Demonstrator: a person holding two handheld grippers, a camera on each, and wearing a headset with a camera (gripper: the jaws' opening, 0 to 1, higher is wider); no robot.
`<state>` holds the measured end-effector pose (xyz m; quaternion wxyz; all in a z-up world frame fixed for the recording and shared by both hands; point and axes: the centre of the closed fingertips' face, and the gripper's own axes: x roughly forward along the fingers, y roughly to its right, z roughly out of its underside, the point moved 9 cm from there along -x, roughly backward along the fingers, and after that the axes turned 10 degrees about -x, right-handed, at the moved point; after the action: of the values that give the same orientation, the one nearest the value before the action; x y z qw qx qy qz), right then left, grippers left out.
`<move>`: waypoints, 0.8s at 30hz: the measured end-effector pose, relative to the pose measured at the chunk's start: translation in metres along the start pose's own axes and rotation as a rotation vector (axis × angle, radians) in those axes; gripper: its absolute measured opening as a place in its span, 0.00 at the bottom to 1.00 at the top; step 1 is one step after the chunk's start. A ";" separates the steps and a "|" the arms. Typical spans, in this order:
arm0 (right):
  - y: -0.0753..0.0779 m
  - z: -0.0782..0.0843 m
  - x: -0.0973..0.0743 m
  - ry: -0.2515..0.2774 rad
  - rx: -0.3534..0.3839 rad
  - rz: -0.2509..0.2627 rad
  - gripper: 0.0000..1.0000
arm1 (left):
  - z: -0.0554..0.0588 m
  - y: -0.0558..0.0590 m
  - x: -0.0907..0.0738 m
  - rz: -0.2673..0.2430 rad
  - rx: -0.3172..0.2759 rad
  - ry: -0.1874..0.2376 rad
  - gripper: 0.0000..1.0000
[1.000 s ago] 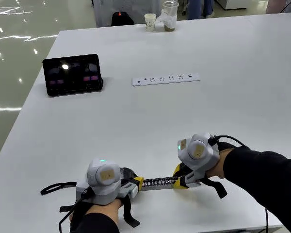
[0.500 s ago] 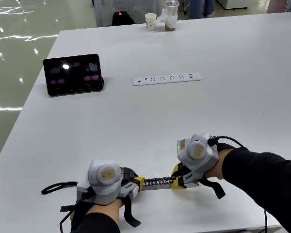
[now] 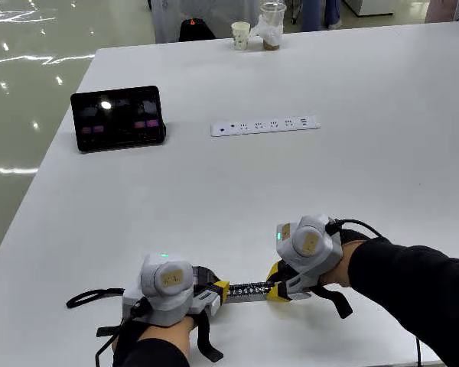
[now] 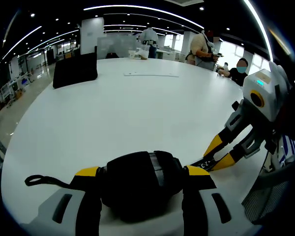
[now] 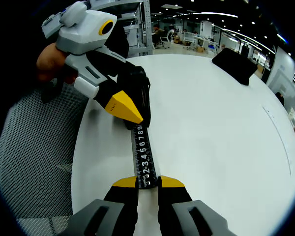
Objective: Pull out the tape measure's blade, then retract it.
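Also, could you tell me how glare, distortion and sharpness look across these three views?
Head view: sharp, with light streaks glaring off the glossy floor and a bright spot on the tablet screen. Left gripper view: fisheye bows the table edge; the black tape measure case shows little detail. Right gripper view: blade numerals crisp.
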<state>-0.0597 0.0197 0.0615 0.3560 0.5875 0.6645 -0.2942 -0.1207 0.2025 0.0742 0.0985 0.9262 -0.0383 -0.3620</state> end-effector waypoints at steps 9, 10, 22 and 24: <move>-0.002 0.000 0.001 0.009 0.043 -0.006 0.12 | 0.000 0.000 0.001 0.004 0.000 -0.004 0.61; -0.003 0.000 0.000 0.014 0.070 -0.026 0.11 | 0.000 0.000 0.001 0.008 0.004 -0.010 0.61; -0.002 0.000 0.001 0.016 0.010 -0.003 0.12 | -0.001 -0.001 0.002 0.007 -0.001 -0.009 0.60; -0.001 0.000 0.001 0.020 0.011 0.000 0.12 | -0.001 -0.001 0.002 0.008 -0.005 -0.010 0.60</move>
<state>-0.0613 0.0203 0.0604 0.3458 0.5923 0.6665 -0.2921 -0.1185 0.2038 0.0739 0.1019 0.9239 -0.0415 -0.3665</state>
